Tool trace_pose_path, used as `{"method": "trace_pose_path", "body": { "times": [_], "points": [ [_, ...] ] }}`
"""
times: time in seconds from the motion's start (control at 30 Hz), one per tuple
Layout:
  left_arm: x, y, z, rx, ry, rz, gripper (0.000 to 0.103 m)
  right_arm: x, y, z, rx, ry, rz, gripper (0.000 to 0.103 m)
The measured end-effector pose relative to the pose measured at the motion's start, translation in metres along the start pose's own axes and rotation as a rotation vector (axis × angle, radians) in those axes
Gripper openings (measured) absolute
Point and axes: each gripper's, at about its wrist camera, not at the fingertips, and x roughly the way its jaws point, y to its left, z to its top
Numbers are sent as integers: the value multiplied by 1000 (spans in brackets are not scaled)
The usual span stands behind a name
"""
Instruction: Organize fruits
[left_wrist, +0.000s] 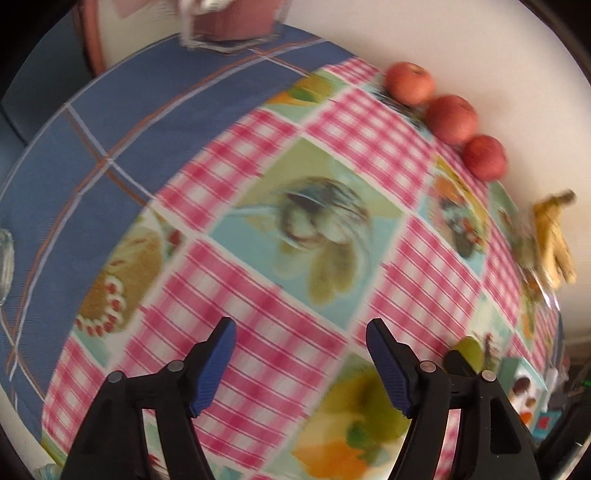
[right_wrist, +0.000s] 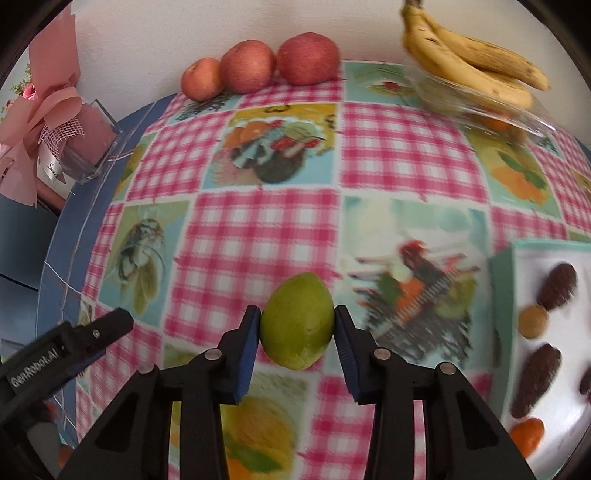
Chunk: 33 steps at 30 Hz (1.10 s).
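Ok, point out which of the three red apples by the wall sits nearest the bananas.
The round red apple at the right end of the row, the largest in the right wrist view. The other two red apples lie farther left of the yellow bananas.

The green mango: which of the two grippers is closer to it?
Right. The right gripper has its jaws closed on the green mango, one on each side. The left gripper hangs open and empty over the tablecloth, off to the mango's left.
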Motion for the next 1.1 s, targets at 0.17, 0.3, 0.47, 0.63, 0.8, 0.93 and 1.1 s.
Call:
{"method": "trace_pose_path", "body": {
  "times": [0.17, 0.3, 0.47, 0.63, 0.8, 0.93, 1.1],
  "points": [
    [-1, -27, -19, 69, 42, -98, 74, -22, -23, -16, 44, -19, -7, 42],
    [1, -43, -33, 109, 67, -104, 72, -40, -38, -27, 69, -38, -15, 42],
    [8, -53, -44, 138, 99, -128, 60, -61, -52, -39, 95, -63, -21, 42],
    [12, -58, -52, 154, 125, -144, 58, -74, -60, -47, 114, -87, -18, 42],
    [15, -69, -59, 178, 141, -174, 43, -85, -68, -53, 134, -105, -12, 42],
    [14, -72, -60, 192, 129, -159, 42, -90, -73, -55, 152, -121, -15, 42],
    [15, -80, -60, 198, 121, -138, 42, -94, -81, -55, 173, -134, -6, 42]
  ]
}}
